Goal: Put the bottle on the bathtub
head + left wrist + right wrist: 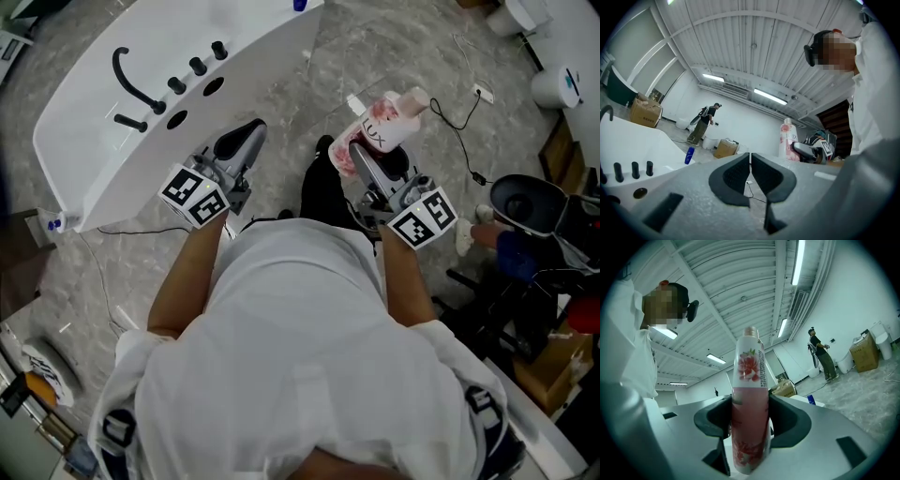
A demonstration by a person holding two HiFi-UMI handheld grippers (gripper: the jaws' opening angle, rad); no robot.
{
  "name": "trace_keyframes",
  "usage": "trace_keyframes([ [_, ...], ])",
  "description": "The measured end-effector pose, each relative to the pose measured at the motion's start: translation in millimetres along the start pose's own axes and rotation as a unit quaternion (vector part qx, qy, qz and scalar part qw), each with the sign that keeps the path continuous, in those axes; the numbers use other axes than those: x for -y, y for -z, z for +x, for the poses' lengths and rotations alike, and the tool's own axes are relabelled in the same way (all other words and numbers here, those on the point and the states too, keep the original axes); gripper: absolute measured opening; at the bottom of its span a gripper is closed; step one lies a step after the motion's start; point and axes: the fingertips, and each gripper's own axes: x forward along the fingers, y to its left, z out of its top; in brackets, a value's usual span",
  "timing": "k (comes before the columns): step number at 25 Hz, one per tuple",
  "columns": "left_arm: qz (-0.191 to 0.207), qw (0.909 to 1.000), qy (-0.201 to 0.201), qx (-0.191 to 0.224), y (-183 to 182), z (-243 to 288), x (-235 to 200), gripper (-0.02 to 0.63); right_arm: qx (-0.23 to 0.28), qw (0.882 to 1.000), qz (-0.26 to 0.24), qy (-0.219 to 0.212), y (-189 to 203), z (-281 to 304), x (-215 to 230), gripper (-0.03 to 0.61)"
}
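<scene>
A pink and white bottle [386,129] with red flowers on its label stands upright between the jaws of my right gripper [367,159], which is shut on it. In the right gripper view the bottle [750,408] fills the middle, with my right gripper [749,420] clamped on its lower half. The white bathtub [141,103] lies at the upper left of the head view. My left gripper [240,142] is held beside the tub's rim, shut and empty. In the left gripper view my left gripper [750,176] has its pads together, and the bottle [787,140] shows to the right.
A black faucet [133,86] and several black knobs [197,67] sit on the tub's rim. A small blue bottle [689,155] stands on the tub's far end. Cables [464,141], a black bucket [525,202] and boxes crowd the floor at right. A person [704,123] stands far off.
</scene>
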Motion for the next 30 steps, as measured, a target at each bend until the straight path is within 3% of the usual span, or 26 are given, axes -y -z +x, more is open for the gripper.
trace_keyframes([
  [8, -0.003, 0.9997, -0.025, 0.0, -6, 43, -51, 0.025, -0.011, 1.0, 0.011, -0.022, -10, 47, 56, 0.227],
  [18, -0.001, 0.996, -0.086, 0.025, -58, 122, -136, 0.025, -0.027, 0.998, -0.025, -0.06, -69, 142, 150, 0.227],
  [30, -0.008, 0.9796, -0.191, 0.063, -102, 192, -234, 0.025, -0.063, 0.988, -0.023, -0.138, -101, 260, 258, 0.227],
])
